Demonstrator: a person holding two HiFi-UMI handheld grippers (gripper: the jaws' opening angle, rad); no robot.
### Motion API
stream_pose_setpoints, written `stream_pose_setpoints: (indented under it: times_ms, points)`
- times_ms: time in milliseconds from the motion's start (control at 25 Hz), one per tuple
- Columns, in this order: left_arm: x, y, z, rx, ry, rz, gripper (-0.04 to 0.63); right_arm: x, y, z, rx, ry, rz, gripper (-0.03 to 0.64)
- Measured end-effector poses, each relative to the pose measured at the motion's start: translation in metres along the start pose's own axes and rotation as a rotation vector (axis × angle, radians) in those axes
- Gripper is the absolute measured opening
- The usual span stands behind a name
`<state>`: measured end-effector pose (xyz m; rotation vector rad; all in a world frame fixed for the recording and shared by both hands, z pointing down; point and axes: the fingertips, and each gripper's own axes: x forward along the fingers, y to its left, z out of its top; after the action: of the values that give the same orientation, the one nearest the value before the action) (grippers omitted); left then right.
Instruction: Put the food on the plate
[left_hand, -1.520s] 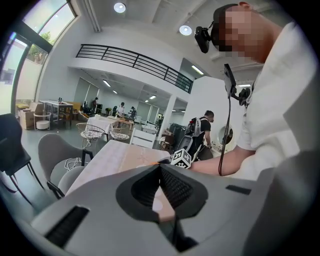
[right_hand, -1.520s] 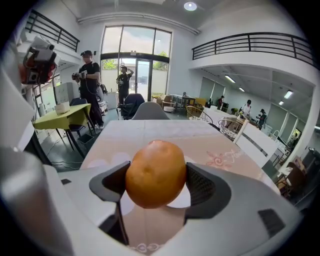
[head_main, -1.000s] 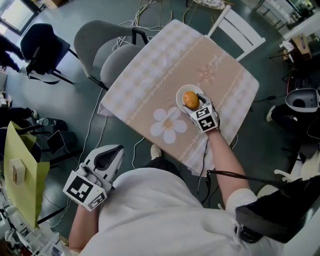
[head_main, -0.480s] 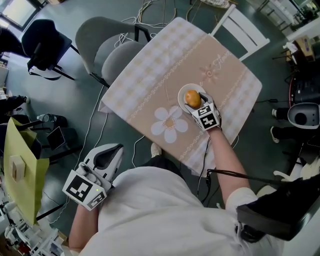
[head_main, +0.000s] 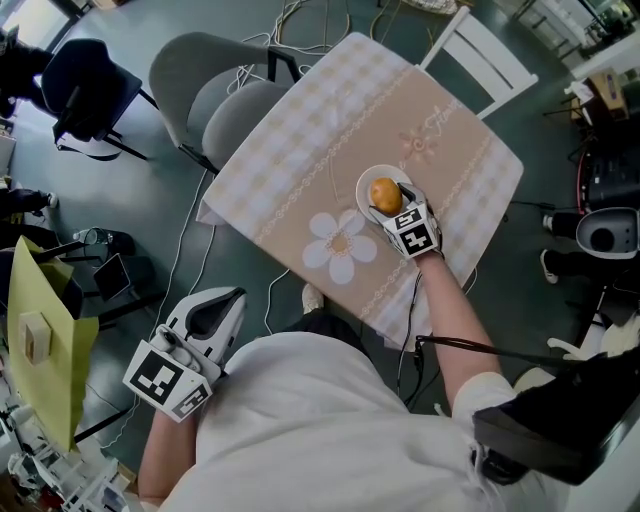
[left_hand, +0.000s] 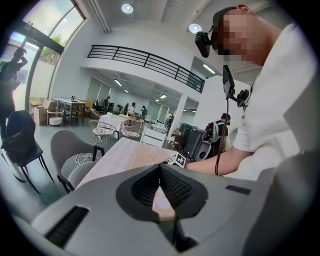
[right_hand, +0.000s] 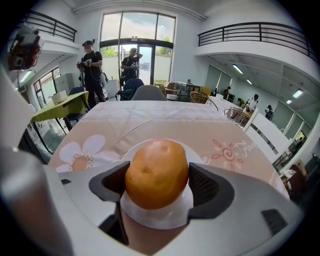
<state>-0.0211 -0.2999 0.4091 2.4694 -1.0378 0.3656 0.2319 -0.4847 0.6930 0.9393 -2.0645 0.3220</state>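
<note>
A round orange-yellow food (head_main: 384, 195) (right_hand: 156, 172) sits between the jaws of my right gripper (head_main: 392, 203) (right_hand: 156, 184), which is shut on it. The food is low over the small white plate (head_main: 364, 189) (right_hand: 159, 220), near the right of the beige flower-print tablecloth (head_main: 320, 130); whether it touches the plate I cannot tell. My left gripper (head_main: 224, 301) (left_hand: 160, 168) hangs off the table by my left hip, shut and holding nothing.
A grey chair (head_main: 205, 88) stands at the table's far left side and a white chair (head_main: 482, 57) at its far right corner. Cables lie on the floor. A yellow-green table (head_main: 38, 335) is at the far left.
The right gripper and the food have stayed at the plate; only the head view has shifted slightly.
</note>
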Motion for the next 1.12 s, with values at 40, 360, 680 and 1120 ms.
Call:
stream_pose_setpoints:
  times_ms: [40, 360, 680, 1120]
  points:
    - [-0.002, 0.0, -0.001, 0.001, 0.001, 0.001, 0.009, 0.0, 0.0, 0.0, 0.0, -0.001, -0.003, 0.365]
    - [-0.014, 0.001, -0.003, 0.0, -0.003, -0.006, 0.009, -0.01, 0.002, 0.007, 0.011, -0.018, -0.027, 0.367]
    - [-0.033, -0.007, -0.012, 0.028, -0.008, -0.033, 0.009, -0.037, 0.002, 0.009, 0.045, -0.042, -0.112, 0.367]
    - [-0.089, -0.02, -0.03, 0.057, -0.052, -0.096, 0.009, -0.103, 0.057, 0.011, 0.065, -0.08, -0.207, 0.367]
